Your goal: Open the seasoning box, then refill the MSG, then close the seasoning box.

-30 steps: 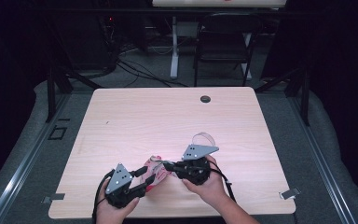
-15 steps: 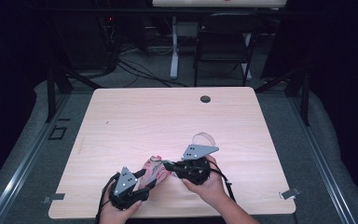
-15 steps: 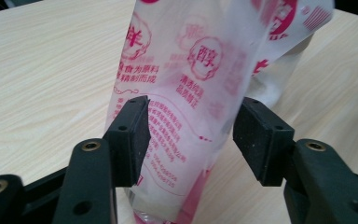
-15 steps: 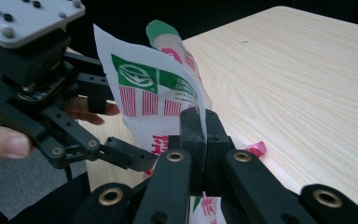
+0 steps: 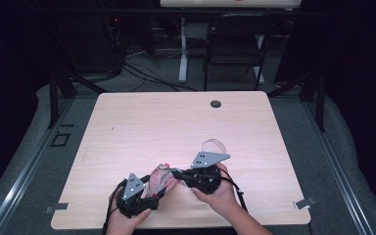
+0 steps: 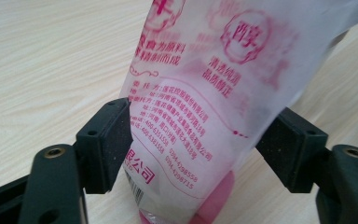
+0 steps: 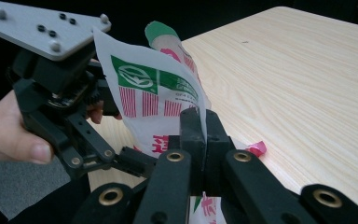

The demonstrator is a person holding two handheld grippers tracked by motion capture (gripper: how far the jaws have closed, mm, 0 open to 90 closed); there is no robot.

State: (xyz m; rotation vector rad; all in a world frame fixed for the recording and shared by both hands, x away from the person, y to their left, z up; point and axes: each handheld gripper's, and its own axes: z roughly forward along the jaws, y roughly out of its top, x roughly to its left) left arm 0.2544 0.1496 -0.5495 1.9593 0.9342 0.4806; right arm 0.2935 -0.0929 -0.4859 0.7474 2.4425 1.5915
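Currently, one pink-printed plastic pouch hangs between the two tools, just above the desk. One right tool is pressed together on the pouch edge. One left tool, its jaws just opened, stands spread with the pouch between its pads, the left pad at the film. One clear loop lies beyond the right tool; one dark grommet sits at the far desk edge.
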